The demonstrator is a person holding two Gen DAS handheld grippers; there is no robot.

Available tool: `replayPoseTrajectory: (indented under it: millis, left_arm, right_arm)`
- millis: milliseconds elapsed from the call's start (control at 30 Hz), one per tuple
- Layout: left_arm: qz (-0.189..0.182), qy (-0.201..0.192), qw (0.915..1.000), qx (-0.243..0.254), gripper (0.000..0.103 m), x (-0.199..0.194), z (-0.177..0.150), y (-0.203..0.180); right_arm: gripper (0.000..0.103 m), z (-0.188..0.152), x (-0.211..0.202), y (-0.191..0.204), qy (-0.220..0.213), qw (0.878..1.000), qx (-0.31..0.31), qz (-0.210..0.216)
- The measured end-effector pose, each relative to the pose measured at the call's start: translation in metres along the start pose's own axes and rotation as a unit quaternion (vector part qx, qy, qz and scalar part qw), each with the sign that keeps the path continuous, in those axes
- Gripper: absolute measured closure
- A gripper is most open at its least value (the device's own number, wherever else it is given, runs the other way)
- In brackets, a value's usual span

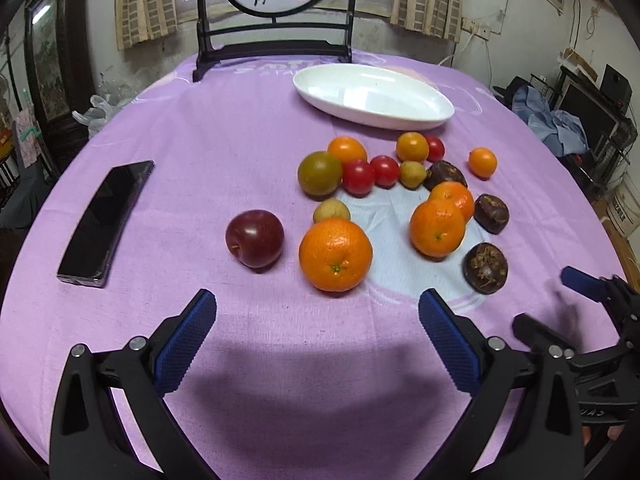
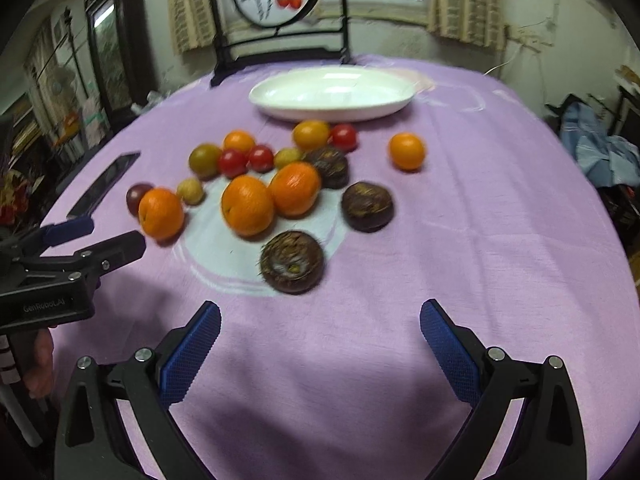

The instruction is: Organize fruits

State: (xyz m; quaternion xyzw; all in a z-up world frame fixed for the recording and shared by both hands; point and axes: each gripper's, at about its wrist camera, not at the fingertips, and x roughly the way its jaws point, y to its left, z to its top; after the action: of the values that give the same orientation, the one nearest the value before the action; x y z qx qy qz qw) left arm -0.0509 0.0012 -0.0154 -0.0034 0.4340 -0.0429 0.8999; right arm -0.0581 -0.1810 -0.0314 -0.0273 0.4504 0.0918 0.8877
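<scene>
Oval white glossy dish (image 1: 374, 96), long axis running left-right, empty on purple cloth bench (image 1: 224, 128). Round dimpled orange (image 1: 335, 255) stem-end forward. Left gripper (image 1: 318, 320), right gripper (image 2: 320, 330): jaws apart.

- 3 big oranges: (image 1: 335, 255), (image 1: 437, 231), (image 1: 454, 199)
- 3 small orange citrus: (image 1: 347, 151), (image 1: 412, 146), (image 1: 483, 163)
- 1 green-brown citrus (image 1: 319, 173)
- 3 red tomatoes: (image 1: 358, 177), (image 1: 385, 171), (image 1: 435, 148)
- 2 small yellow-green fruits: (image 1: 331, 211), (image 1: 413, 174)
- 1 dark red plum (image 1: 255, 238)
- 3 dark brown round fruits: (image 1: 485, 268), (image 1: 491, 213), (image 1: 445, 174)
- 1 white oval plate (image 1: 372, 96), at 12 o'clock of the pile
- 1 black phone (image 1: 105, 224), at 9 o'clock
- 2 grippers: left gripper (image 1: 318, 324), right gripper (image 2: 320, 326), both spread wide
</scene>
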Motion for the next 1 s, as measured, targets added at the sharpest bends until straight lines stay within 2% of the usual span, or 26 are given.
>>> replayPoseTrajectory:
  millis: [167,233,367,433,667,900,1000]
  left_arm:
    - [0.002,-0.001,1.0,0.009,0.004,0.004,0.002,0.004]
    - [0.002,0.001,1.0,0.001,0.004,0.006,0.005,0.009]
    - [0.003,0.011,0.9999,-0.003,0.004,0.015,0.007,0.015]
    - [0.0,0.018,0.9998,-0.002,0.004,0.018,0.007,0.016]
    - [-0.017,0.032,0.9993,0.004,0.004,0.022,0.006,0.013]
    - [-0.022,0.045,0.9985,-0.023,0.004,0.021,0.004,0.033]
    - [-0.022,0.045,0.9987,-0.013,0.009,0.022,0.006,0.037]
  right_arm:
    - [0.004,0.013,0.022,0.012,0.034,0.999,-0.032,0.013]
    - [0.017,0.018,0.03,0.015,0.045,0.998,-0.038,0.02]
    - [0.031,0.024,0.038,0.019,0.053,0.997,-0.049,0.013]
    - [0.059,0.027,0.038,0.015,0.046,0.998,-0.043,0.015]
    - [0.06,0.022,0.029,-0.001,0.034,0.998,-0.016,0.042]
    - [0.06,0.006,0.013,-0.019,0.016,0.998,-0.003,0.053]
    - [0.059,0.003,0.009,-0.022,0.014,0.998,0.0,0.063]
